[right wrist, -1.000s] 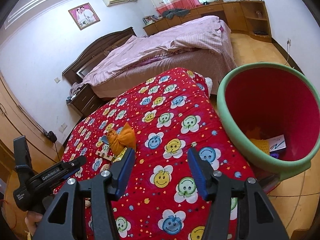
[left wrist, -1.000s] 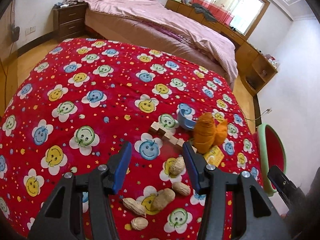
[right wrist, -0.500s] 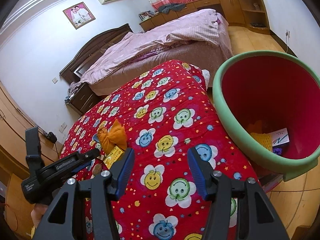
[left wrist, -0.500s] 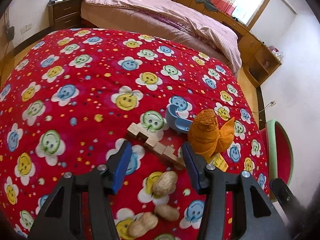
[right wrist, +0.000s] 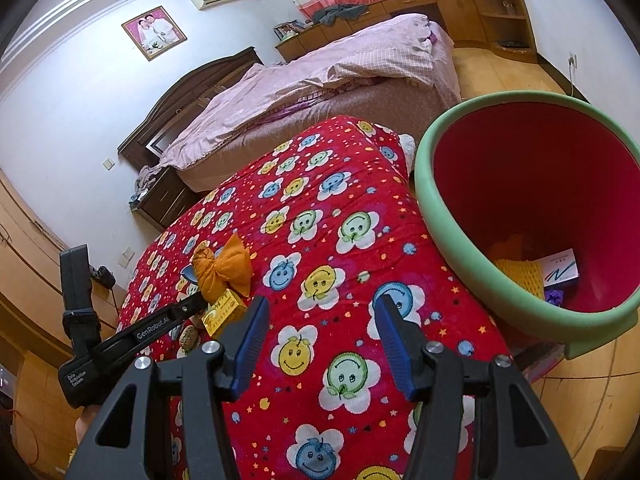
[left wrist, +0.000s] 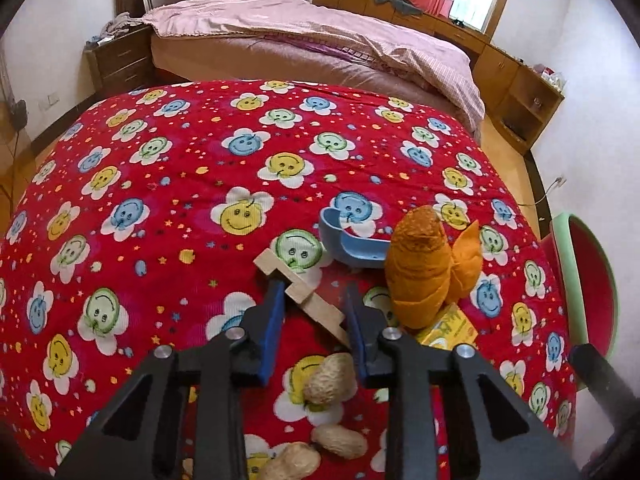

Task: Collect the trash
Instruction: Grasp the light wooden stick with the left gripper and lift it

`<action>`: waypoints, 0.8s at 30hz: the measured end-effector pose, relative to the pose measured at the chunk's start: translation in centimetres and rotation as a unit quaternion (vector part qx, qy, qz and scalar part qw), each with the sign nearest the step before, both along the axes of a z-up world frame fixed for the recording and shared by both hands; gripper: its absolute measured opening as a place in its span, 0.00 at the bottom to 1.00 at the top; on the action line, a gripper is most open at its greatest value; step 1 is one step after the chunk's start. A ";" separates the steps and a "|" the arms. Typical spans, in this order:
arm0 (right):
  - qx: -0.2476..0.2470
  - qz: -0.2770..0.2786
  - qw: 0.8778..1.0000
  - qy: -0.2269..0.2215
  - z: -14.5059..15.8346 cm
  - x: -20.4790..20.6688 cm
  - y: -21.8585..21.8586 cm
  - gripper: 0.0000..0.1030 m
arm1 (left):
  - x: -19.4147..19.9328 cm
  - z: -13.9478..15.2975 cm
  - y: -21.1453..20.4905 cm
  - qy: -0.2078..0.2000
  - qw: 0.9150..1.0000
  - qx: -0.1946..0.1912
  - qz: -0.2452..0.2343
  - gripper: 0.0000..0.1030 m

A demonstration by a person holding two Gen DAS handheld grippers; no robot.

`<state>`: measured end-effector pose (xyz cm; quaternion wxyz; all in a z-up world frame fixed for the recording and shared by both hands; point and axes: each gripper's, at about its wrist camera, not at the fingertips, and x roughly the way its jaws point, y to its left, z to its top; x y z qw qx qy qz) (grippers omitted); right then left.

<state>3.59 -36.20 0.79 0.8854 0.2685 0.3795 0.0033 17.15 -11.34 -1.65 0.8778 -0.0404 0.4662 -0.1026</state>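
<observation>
The left gripper [left wrist: 314, 300] sits low in the centre of its frame, its jaws having just been closing around a notched wooden strip [left wrist: 300, 292] that lies slantwise on the red smiley-flower blanket [left wrist: 160, 184] covering the table. The strip runs between the blue pads; the left pad touches its edge, while whether the right pad presses on it cannot be told. Crowding the strip on the right is an orange cloth bundle [left wrist: 424, 268], with a blue plastic scoop [left wrist: 352, 248] just behind it and a yellow packet [left wrist: 450, 326] tucked under its near side. Three peanuts lie below the gripper: one [left wrist: 330, 378] right beneath the jaws, two more [left wrist: 340, 440] [left wrist: 292, 466] near the bottom edge.

The right gripper [right wrist: 318, 336] hangs at the bottom centre of its own frame, jaws about half apart and holding nothing, above bare blanket. To the upper right stands the trash bin [right wrist: 432, 208], green-rimmed and red inside, close beside the table edge, with a white card [right wrist: 560, 270] and yellow mesh [right wrist: 520, 276] at its bottom. The orange bundle and yellow packet stand between the two grippers in that view. A bed with a pink cover [left wrist: 320, 28] fills the top of both frames
</observation>
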 end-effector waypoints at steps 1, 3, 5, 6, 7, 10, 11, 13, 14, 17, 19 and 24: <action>0.001 0.000 1.000 0.000 0.0 0.0 0.0 0.56 | 0.0 0.0 0.0 0.001 1.000 0.000 -0.003 0.29; 0.000 0.000 1.000 0.000 0.0 0.0 0.1 0.56 | -0.1 0.1 0.0 0.001 1.000 0.002 -0.009 0.29; -0.001 0.002 1.000 0.000 0.0 0.0 0.1 0.56 | 0.0 0.2 0.2 0.004 1.000 -0.003 -0.016 0.29; -0.001 0.003 1.000 0.000 0.1 -0.1 0.2 0.56 | -0.1 0.2 0.4 0.006 1.000 -0.008 -0.017 0.29; -0.002 0.005 1.000 0.000 0.1 -0.1 0.4 0.56 | -0.2 0.4 0.7 0.007 1.000 -0.015 -0.017 0.29; -0.007 0.014 1.000 0.000 0.4 -0.1 1.1 0.56 | -0.8 1.0 1.4 -0.002 1.000 -0.023 -0.018 0.29; -0.009 0.017 1.000 0.000 0.4 0.0 1.3 0.56 | -1.0 1.3 1.6 -0.007 0.999 -0.025 -0.020 0.29; -0.011 0.024 1.000 0.001 0.5 0.1 1.8 0.56 | -1.7 1.8 2.0 -0.016 0.999 -0.028 -0.023 0.29; -0.012 0.028 1.000 0.002 0.5 0.2 2.1 0.56 | -2.0 2.0 2.3 -0.020 0.999 -0.030 -0.024 0.29; -0.015 0.044 0.999 0.009 0.4 0.8 3.2 0.56 | -2.8 2.8 3.1 -0.031 0.998 -0.041 -0.023 0.29; -0.020 0.057 0.998 0.014 0.2 1.2 4.0 0.56 | -3.1 3.3 3.7 -0.034 0.998 -0.049 -0.023 0.29; -0.029 0.089 0.995 0.023 -0.1 2.5 6.2 0.56 | -3.7 4.0 5.2 -0.039 0.998 -0.051 -0.018 0.29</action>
